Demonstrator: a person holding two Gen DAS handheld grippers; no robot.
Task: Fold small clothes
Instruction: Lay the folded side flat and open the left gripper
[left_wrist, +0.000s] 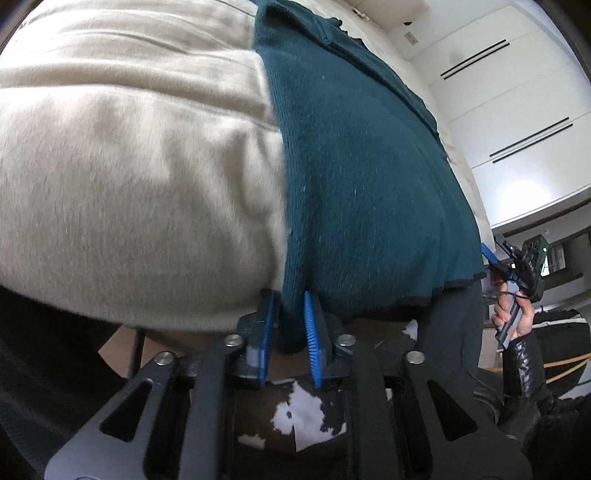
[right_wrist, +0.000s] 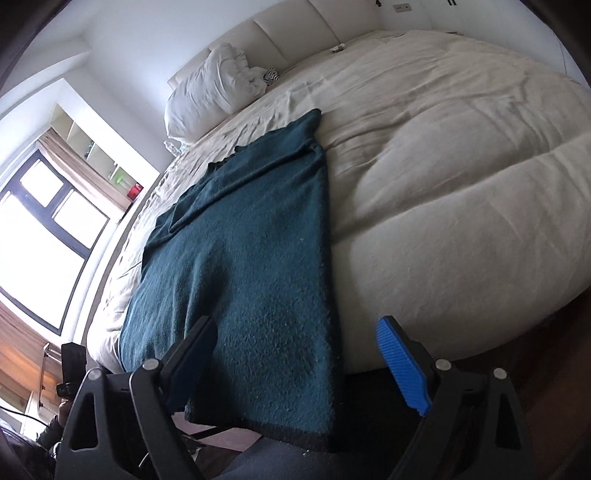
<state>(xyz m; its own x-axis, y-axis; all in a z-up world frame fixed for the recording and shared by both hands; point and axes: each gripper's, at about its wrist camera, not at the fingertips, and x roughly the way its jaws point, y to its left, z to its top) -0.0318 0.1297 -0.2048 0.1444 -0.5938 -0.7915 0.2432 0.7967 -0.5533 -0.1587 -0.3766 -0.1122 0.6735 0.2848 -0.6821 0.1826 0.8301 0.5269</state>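
The teal knit garment (right_wrist: 243, 258) lies spread along the bed (right_wrist: 461, 184), its far end reaching toward the white pillow (right_wrist: 214, 88) and its near hem hanging just over the bed's edge. It looks soft, thick and fuzzy, light enough to lift by a corner yet limp, so I judge it will sag and drag on the cream cover rather than hold any shape. The dark bound hem seems the firmest place to grip; the knit should not slip between ribbed pads.

My left gripper (left_wrist: 290, 332) is narrowed onto the garment's near corner, a bunch of teal fabric pinched between its blue pads (left_wrist: 314, 325), at the edge of the bed beside the cream cover. It points up along the cloth from below the bed's edge, low and close.

My right gripper (right_wrist: 295, 354) stands wide apart with nothing in it, its fingers straddling the hem's other part without touching it. It also sits low at the bed's edge, aimed along the garment toward the pillow. In the left view my right hand (left_wrist: 513, 314) shows, wrapped around that handle, off the garment's far corner.
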